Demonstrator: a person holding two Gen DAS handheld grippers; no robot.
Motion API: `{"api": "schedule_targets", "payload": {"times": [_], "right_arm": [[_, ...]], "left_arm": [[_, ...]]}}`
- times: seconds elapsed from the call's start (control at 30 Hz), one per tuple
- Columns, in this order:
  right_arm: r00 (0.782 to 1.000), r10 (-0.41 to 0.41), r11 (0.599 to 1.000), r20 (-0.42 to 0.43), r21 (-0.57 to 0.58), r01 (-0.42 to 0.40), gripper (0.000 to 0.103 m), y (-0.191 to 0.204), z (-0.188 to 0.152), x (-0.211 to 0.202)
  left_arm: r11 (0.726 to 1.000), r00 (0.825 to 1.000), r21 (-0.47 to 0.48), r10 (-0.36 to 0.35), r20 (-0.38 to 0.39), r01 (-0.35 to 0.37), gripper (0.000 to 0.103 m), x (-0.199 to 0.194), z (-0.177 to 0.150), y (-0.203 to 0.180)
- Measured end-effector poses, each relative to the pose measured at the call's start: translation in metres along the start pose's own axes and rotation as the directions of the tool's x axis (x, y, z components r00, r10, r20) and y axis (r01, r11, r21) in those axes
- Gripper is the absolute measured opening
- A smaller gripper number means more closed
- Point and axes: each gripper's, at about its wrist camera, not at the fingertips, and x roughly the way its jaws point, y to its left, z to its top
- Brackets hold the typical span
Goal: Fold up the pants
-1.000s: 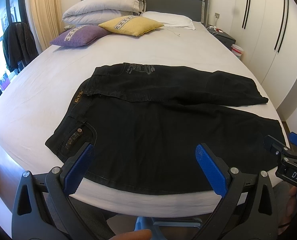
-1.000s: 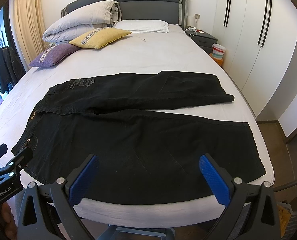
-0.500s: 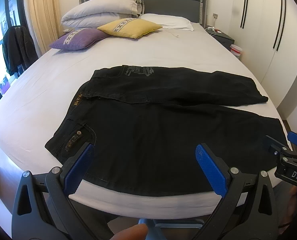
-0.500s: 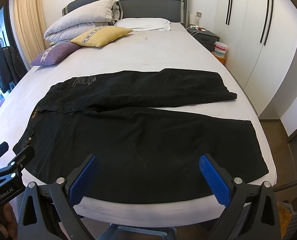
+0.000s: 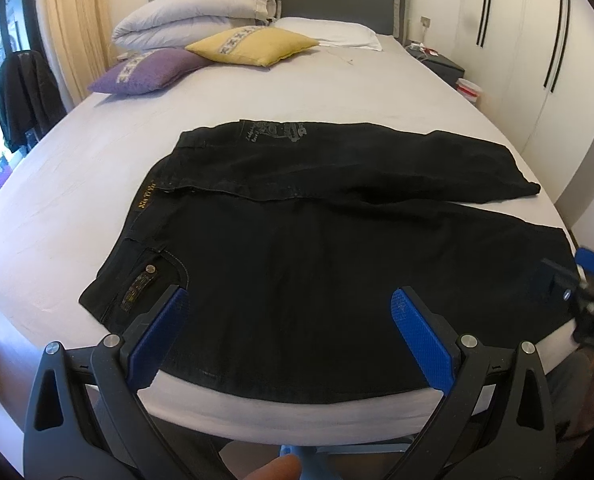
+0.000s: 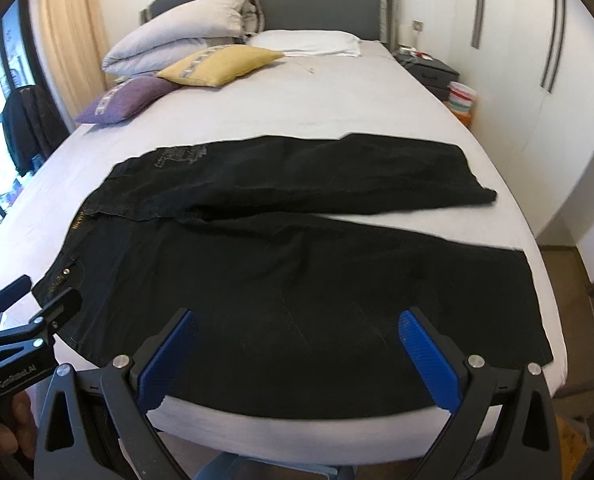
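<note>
Left wrist view: the left claw (image 5: 287, 326) gapes wide above the black jeans (image 5: 337, 264) spread crosswise on the bed (image 5: 257, 100), nearer their waistband. Right wrist view: the right claw (image 6: 297, 346) stands wide too, nearer the hems.

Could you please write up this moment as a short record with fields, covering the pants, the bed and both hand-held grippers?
garment: black pants, spread flat, unfolded, waistband to the left
legs: far leg lies apart from near leg at the hems
surface: bed with a white sheet
near edge: pants reach the mattress edge
left hand-held gripper: open, above the waist end, holding nothing
right hand-held gripper: open, above the near leg, holding nothing
cushions: yellow cushion, purple cushion near the headboard
fold progress: not begun
</note>
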Motion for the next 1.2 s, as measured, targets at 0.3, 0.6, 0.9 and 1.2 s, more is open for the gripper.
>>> {"api": "schedule_targets", "payload": {"times": [0.3, 0.6, 0.9, 1.2], "right_arm": [[0.947, 0.312, 0.932, 0.079, -0.222, -0.288, 0.103, -0.024, 0.067, 0.011], [0.9, 0.433, 0.807, -0.055, -0.422, -0.414, 0.103, -0.058, 0.141, 0.067], [0.867, 0.469, 0.749, -0.171, -0.443, -0.493, 0.103, -0.088, 0.164, 0.13], [0.837, 0.483, 0.73, -0.256, -0.41, -0.547, 0.1, -0.108, 0.173, 0.185]], "left_arm": [[0.976, 0.989, 0.159, -0.151, 0.007, 0.148, 0.103, 0.052, 0.064, 0.048], [0.922, 0.99, 0.363, -0.121, -0.069, 0.138, 0.103, 0.159, 0.192, 0.083], [0.796, 0.946, 0.54, -0.119, -0.301, 0.272, 0.103, 0.291, 0.263, 0.084], [0.78, 0.844, 0.449, -0.182, -0.505, 0.437, 0.102, 0.368, 0.282, 0.11]]}}
